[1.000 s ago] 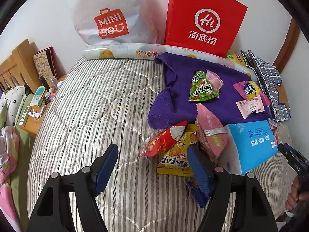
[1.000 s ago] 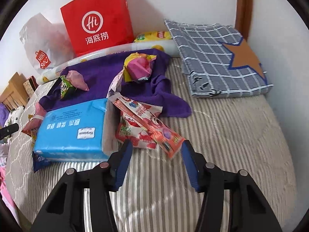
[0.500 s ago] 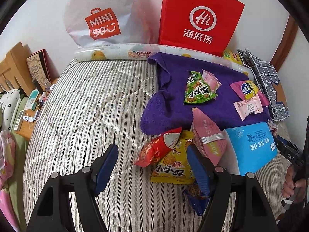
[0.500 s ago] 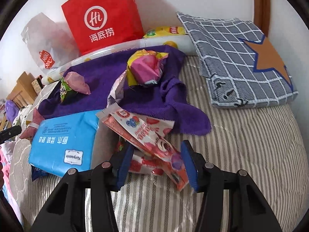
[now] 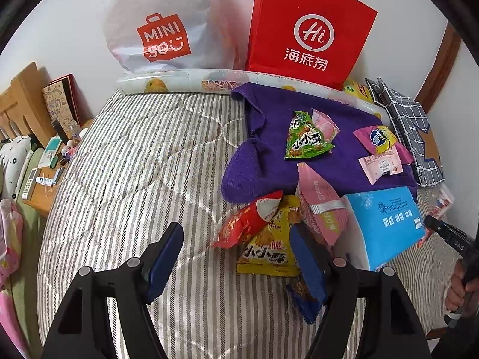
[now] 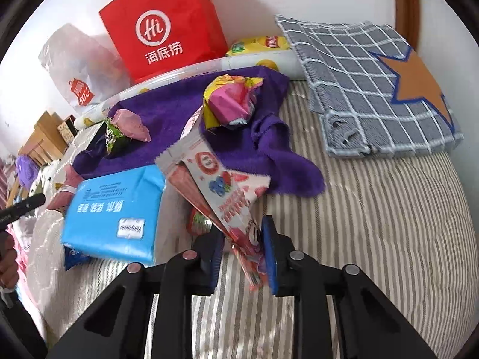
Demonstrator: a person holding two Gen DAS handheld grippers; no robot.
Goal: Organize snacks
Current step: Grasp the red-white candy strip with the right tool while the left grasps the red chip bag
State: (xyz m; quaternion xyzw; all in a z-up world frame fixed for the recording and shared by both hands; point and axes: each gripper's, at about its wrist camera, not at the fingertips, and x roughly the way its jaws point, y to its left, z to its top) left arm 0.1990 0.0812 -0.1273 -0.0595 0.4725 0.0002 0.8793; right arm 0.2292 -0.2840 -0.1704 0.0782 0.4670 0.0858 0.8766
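Snack packets lie on a striped bed around a purple towel (image 5: 269, 149). In the left wrist view my left gripper (image 5: 236, 257) is open and empty, just in front of a red packet (image 5: 245, 224) and a yellow packet (image 5: 266, 248). A green packet (image 5: 305, 140) and pink packets (image 5: 380, 164) lie on the towel. In the right wrist view my right gripper (image 6: 242, 254) has closed around the end of a long strawberry-print packet (image 6: 221, 191), which lies beside a blue tissue pack (image 6: 116, 215).
A red paper bag (image 5: 308, 27) and a white Miniso bag (image 5: 161, 27) stand against the back wall. A checked grey cloth (image 6: 374, 83) lies at the right. A bedside table with clutter (image 5: 48, 167) is left. The bed's left half shows bare striped cover (image 5: 134, 164).
My right gripper moved forward over the strawberry-print packet and its fingers closed on it. My left gripper drifted slightly toward the red and yellow packets and stayed open.
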